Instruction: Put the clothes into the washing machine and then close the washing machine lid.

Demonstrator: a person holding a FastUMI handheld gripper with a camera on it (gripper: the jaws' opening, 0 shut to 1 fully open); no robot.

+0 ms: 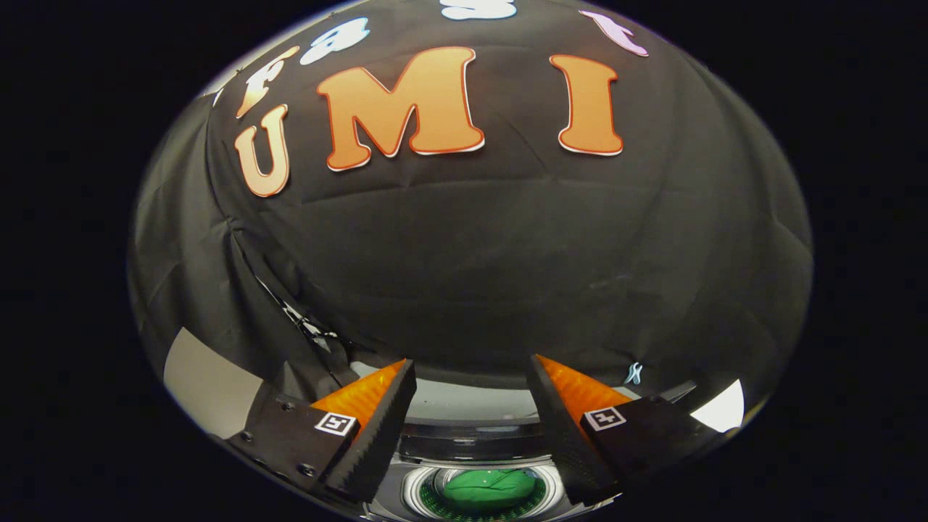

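Note:
My gripper (471, 377) is open, with a wide gap and nothing between its fingers. Below the fingers, seen through the gap, lies the washing machine's top (471, 402). Its round drum opening (417, 491) shows at the bottom, and a green piece of clothing (489, 487) rests inside it. A dark curved band, which looks like the raised lid's edge (471, 438), runs across just behind the opening. The gripper hangs above the machine and touches nothing.
The black cloth wall (471, 275) rises close behind the machine. Pale floor or wall patches (206, 384) show at the far left and far right (721, 409). A seam with loose cords (304, 322) runs down the cloth on the left.

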